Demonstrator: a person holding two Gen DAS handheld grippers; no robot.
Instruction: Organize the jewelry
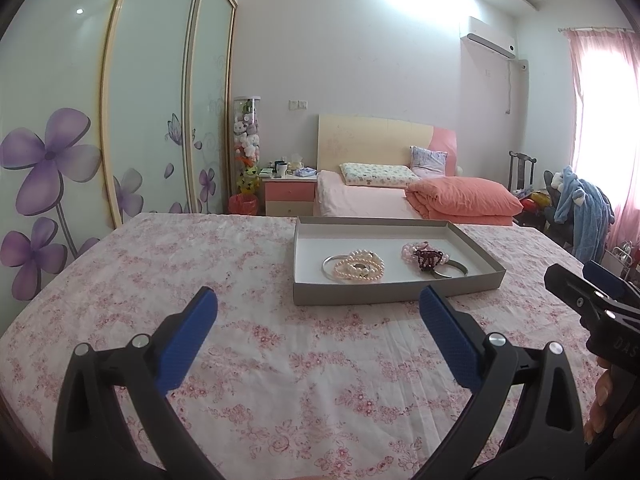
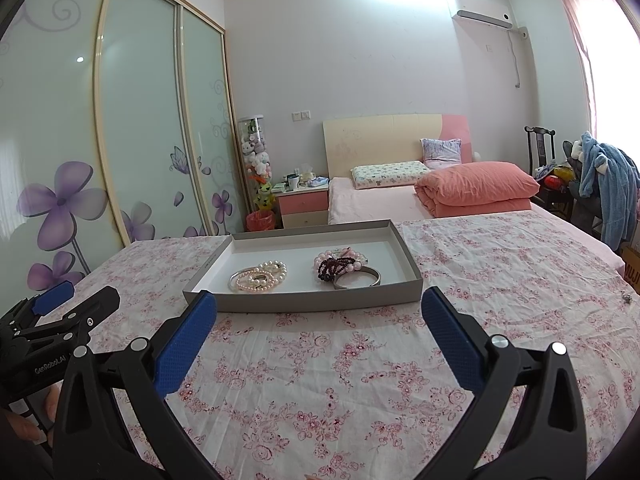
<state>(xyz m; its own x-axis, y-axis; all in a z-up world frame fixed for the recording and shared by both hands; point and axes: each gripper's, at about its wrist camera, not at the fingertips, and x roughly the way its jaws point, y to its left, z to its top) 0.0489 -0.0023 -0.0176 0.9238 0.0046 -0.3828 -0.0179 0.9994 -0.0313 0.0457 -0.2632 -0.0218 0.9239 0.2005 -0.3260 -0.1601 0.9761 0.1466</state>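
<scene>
A shallow grey box (image 1: 384, 290) (image 2: 304, 302) lies on the floral cloth. Inside on the left are a pearl strand (image 1: 360, 266) (image 2: 262, 277) and a silver bangle (image 1: 331, 267) (image 2: 236, 280). On the right are pink bead bracelets (image 1: 416, 249) (image 2: 348, 260), a dark red bead bracelet (image 1: 428, 258) (image 2: 326, 270) and a silver cuff (image 1: 452, 270) (image 2: 358, 280). My left gripper (image 1: 318, 304) (image 2: 76, 296) is open and empty, short of the box. My right gripper (image 2: 320, 306) (image 1: 580, 276) is open and empty, just before the box's near wall.
The surface is covered with a pink floral cloth (image 1: 256, 340) (image 2: 500, 280). A small metal item (image 2: 627, 299) lies on the cloth at far right. Behind are a bed (image 1: 380, 200), a nightstand (image 1: 289, 194) and sliding wardrobe doors (image 1: 120, 120).
</scene>
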